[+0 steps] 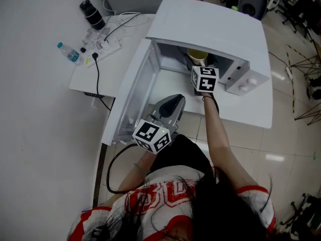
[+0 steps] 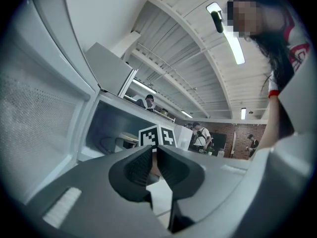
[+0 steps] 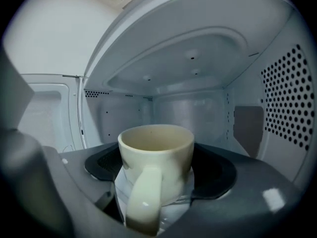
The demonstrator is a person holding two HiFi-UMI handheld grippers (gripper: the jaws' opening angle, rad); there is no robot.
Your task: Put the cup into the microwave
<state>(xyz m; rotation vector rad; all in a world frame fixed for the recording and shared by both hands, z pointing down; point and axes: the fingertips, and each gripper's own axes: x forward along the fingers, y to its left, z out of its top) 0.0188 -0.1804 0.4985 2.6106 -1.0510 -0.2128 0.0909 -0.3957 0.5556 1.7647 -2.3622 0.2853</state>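
- The cup (image 3: 156, 155) is inside the open cavity of the microwave (image 1: 210, 29), between the two pads of the right tongs (image 3: 158, 175). Its handle (image 3: 143, 197) points back toward the camera on that gripper.
- The cup is a cream ceramic mug, glossy, with a straight body, a thick rounded rim and a broad loop handle. I cannot tell whether it rests on the cavity floor.
- The right tongs stand wide apart. Their dark ribbed pads press against opposite sides of the cup's body, which fills the gap.
- The microwave is white and boxy with smooth painted panels. Its inner side wall (image 3: 292, 98) is perforated with rows of round holes.
- The door (image 1: 131, 92) hangs open to the left.
- The left tongs (image 2: 154, 155) hold nothing. Their dark ribbed pads are nearly together, with only a narrow slit between them. They sit in front of the open door, low and tilted up toward the cavity.
- On the white desk (image 1: 88, 77), left of the microwave, lie a water bottle (image 1: 68, 52) and a power strip (image 1: 108, 46).
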